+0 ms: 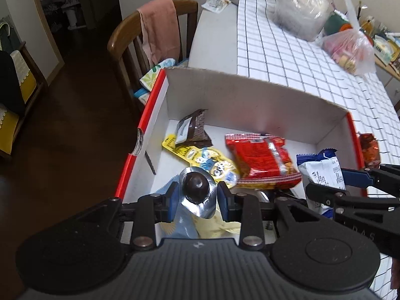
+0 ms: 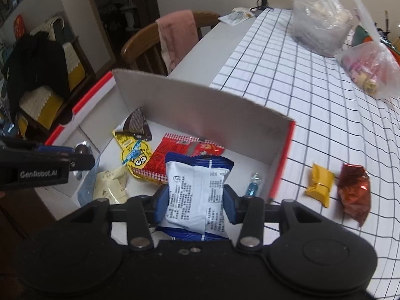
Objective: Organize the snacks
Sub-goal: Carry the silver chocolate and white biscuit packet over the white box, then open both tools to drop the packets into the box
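A red-edged white cardboard box [image 1: 250, 105] [image 2: 200, 115] sits at the table's near left corner. Inside lie a brown packet [image 1: 193, 130], a yellow cartoon packet [image 1: 207, 157] and a red packet [image 1: 262, 160]. My left gripper [image 1: 198, 195] is shut on a silver foil blister with a dark chocolate [image 1: 196, 187], held over the box's near left part. My right gripper [image 2: 196, 200] is shut on a blue-and-white snack packet [image 2: 197, 195] over the box's near right part. A small blue candy [image 2: 252, 185] lies in the box corner. A yellow packet [image 2: 320, 185] and a dark red foil packet [image 2: 355, 192] lie on the tablecloth right of the box.
The checked tablecloth [image 2: 312, 95] runs back to two plastic bags [image 2: 322, 22] [image 2: 367, 70] and a lamp base [image 2: 262, 2]. A wooden chair with a pink cloth [image 1: 160, 30] stands left of the table. A pale yellow wrapper [image 2: 112, 182] lies in the box.
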A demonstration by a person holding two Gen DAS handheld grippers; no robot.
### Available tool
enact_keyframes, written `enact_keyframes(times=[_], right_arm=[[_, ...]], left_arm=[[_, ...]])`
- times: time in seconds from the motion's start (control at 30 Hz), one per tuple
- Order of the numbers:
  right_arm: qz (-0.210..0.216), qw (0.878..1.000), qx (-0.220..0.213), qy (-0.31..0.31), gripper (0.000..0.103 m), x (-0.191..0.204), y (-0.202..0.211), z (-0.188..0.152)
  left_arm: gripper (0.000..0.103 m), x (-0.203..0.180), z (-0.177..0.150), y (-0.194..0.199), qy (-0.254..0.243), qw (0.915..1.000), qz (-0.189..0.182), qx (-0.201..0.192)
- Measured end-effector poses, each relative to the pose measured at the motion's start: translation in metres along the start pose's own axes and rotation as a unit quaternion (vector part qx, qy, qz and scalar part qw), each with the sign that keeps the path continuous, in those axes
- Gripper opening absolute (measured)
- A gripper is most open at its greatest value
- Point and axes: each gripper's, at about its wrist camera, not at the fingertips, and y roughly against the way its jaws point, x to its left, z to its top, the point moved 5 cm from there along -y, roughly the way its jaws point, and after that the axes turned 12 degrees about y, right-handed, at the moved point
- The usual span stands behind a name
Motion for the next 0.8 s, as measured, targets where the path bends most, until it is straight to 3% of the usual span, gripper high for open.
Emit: enact_keyframes(times=[0.27, 0.8], right_arm=[[0.013, 0.999, 0.025, 0.021, 0.044, 0.013, -0.023, -0.001], [0.012, 0.999, 0.025, 0.026, 0.046, 0.016, -0.027, -0.001]], left_arm=[[0.032, 0.003, 0.004, -0.024, -0.006, 0.9998, 0.01, 0.013], [0.033, 0.001, -0.004, -0.041, -0.01, 0.9994, 0.02, 0.026]])
